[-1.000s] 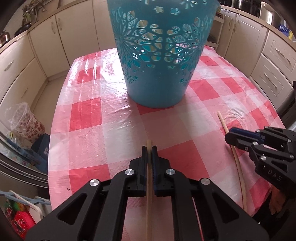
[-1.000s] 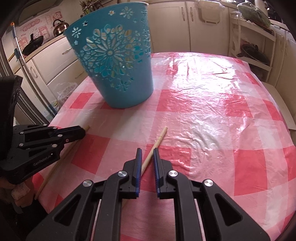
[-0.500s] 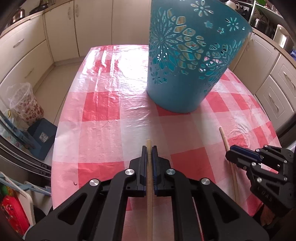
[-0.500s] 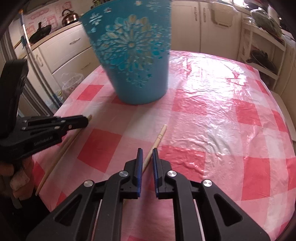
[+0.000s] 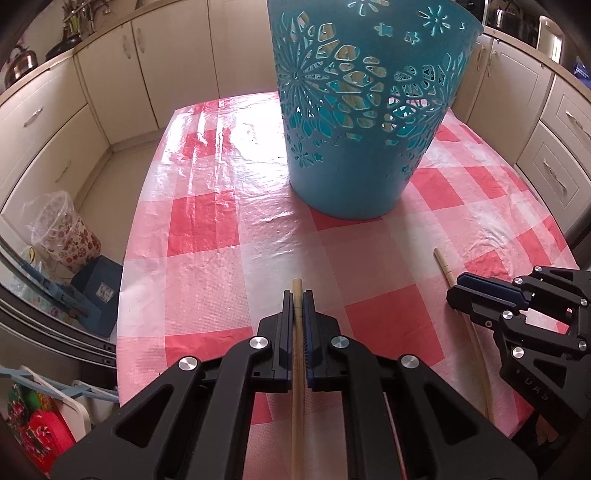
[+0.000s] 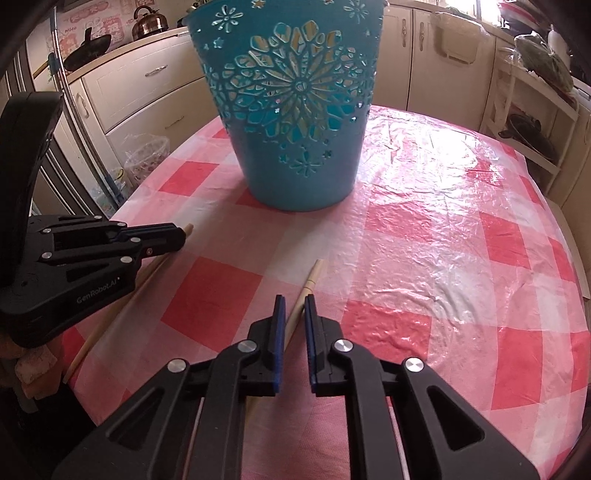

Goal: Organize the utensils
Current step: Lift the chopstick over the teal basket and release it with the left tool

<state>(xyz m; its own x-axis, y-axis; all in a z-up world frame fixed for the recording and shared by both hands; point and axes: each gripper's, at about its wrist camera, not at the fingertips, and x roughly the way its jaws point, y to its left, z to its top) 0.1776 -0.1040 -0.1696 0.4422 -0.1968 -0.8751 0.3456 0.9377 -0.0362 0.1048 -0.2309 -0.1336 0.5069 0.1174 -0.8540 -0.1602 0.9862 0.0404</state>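
A teal perforated basket [image 5: 365, 110] stands on the red-and-white checked tablecloth [image 5: 207, 229]; it also shows in the right wrist view [image 6: 295, 110]. My left gripper [image 5: 297, 295] is shut on a wooden chopstick [image 5: 296, 369], held just above the cloth in front of the basket. In the right wrist view that gripper [image 6: 177, 234] is at the left with its chopstick [image 6: 110, 314]. My right gripper [image 6: 294, 302] straddles a second chopstick [image 6: 312, 275] with the jaws narrowly apart and a gap showing beside the stick. It also shows in the left wrist view [image 5: 458, 291].
Cream kitchen cabinets [image 5: 74, 103] surround the table. A floral bin with a plastic bag [image 5: 62, 232] and a blue box [image 5: 99, 288] stand on the floor to the left. A kettle and pan [image 6: 147, 22] sit on the counter. The table's near edge is just below the grippers.
Both wrist views have shifted, so the basket looks closer and more central. The left gripper stays shut on its chopstick. The right gripper's jaws stay astride the second chopstick.
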